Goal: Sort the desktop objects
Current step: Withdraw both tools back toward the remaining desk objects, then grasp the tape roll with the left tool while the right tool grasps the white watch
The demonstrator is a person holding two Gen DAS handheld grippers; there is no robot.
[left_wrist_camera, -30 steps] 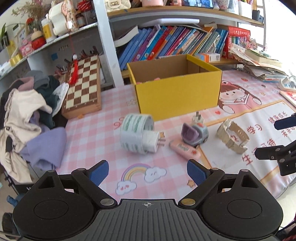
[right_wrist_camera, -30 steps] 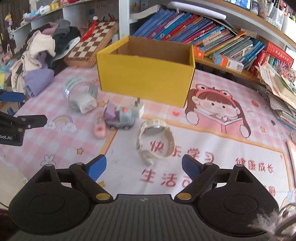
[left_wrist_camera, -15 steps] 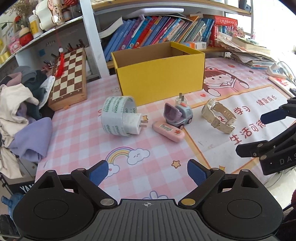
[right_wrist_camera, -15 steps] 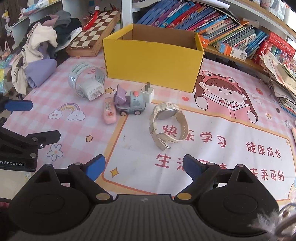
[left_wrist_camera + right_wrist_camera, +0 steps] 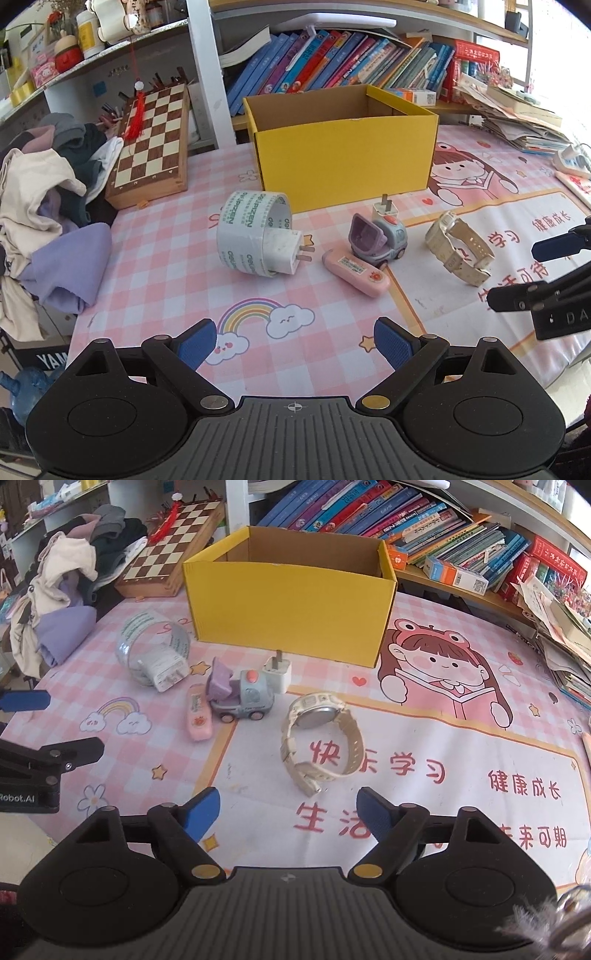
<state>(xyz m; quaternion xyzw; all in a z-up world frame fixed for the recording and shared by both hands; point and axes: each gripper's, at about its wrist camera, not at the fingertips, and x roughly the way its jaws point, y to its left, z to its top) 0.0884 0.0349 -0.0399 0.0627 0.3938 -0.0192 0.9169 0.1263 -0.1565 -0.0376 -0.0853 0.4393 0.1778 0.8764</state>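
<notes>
Both tongs [image 5: 294,345] [image 5: 289,814] tilted downward, jaws apart, above the watch [image 5: 320,738]

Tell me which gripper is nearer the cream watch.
Right. The right gripper hovers just short of the watch, its open jaws lined up on it. The left gripper is off to the side, facing the tape roll.

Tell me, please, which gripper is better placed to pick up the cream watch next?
Probably the right gripper: the watch lies just ahead of its open, empty jaws, which have just been closing. For the left gripper, the watch sits far off to one side.
</notes>
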